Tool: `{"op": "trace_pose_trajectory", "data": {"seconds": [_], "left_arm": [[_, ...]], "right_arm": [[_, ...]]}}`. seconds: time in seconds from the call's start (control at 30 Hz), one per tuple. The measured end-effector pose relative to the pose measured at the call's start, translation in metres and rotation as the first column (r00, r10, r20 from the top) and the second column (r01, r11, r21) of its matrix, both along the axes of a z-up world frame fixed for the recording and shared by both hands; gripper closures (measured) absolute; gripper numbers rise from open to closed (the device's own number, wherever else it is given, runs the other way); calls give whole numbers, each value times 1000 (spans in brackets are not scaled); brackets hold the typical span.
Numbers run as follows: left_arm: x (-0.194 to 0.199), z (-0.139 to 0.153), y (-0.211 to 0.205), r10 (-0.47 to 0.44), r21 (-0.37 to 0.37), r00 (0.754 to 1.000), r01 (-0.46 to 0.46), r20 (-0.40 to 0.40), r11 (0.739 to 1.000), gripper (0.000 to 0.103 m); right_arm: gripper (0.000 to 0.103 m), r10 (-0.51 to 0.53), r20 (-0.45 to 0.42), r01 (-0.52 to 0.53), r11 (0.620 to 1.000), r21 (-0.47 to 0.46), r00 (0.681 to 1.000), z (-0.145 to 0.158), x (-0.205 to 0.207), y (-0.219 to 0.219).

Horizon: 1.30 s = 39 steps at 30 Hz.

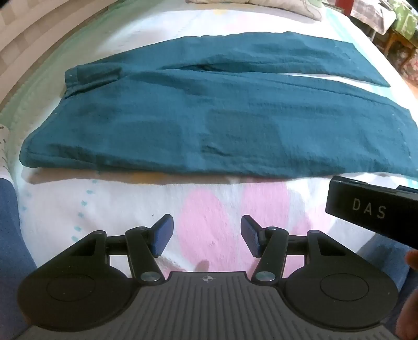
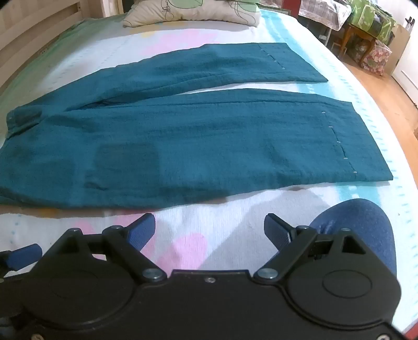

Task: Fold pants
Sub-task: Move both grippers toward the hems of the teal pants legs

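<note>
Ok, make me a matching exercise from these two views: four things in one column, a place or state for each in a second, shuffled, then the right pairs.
Things
1. teal pants
2. pillow
3. left gripper
4. person's knee in blue

Places or states
A. at the far end of the bed
B. open, nothing between the pads, over the bedspread
C. spread flat, both legs apart
D. beside the right gripper, at the near edge of the bed

Pairs: 1-C, 2-A, 3-B, 4-D
</note>
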<state>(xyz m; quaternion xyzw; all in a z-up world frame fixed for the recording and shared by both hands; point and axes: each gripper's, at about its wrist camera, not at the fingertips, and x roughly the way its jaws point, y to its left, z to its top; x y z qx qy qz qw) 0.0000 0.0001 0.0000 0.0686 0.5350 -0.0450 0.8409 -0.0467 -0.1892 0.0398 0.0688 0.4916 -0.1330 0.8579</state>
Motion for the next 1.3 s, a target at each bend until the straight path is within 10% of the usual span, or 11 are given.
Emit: {"op": "trace_pose_trajectory", "data": {"seconds": [1.3], "left_arm": [[23, 4, 13, 28, -7, 999, -28, -28, 1000, 47]], "right_arm": [[30, 41, 7, -41, 999, 23, 999, 3, 21, -14]]}}
